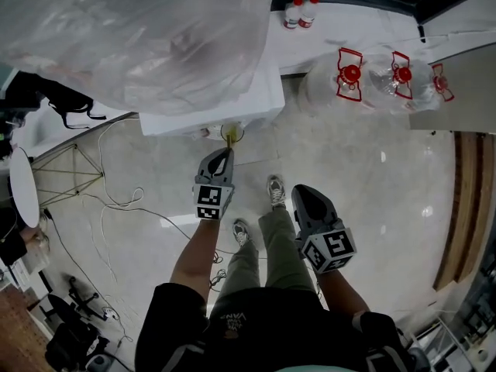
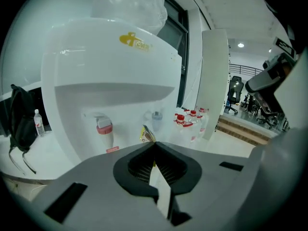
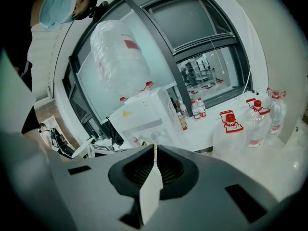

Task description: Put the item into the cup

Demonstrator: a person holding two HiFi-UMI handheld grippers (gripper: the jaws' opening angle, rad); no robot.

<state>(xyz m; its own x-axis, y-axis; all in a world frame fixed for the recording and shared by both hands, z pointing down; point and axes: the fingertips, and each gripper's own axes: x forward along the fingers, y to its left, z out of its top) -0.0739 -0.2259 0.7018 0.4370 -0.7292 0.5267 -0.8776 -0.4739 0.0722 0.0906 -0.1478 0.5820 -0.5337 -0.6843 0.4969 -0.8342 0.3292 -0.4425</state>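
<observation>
My left gripper (image 1: 225, 153) points at the front of a white water dispenser (image 1: 232, 99). Its jaws are shut on a small yellow and white sachet (image 2: 147, 134), which sticks out past the tips in front of the red tap (image 2: 104, 127) and the blue tap (image 2: 157, 117). In the head view a small round rim (image 1: 232, 134) with something yellow in it shows just past the left gripper; whether it is the cup I cannot tell. My right gripper (image 1: 302, 196) hangs lower by the person's leg, shut with nothing between its jaws (image 3: 154, 146).
A clear plastic bag (image 1: 132, 29) covers the dispenser's top. Large water bottles with red caps (image 1: 353, 80) stand on the floor to the right, small bottles (image 1: 301, 10) on a ledge behind. Cables (image 1: 116, 200) lie on the floor at left.
</observation>
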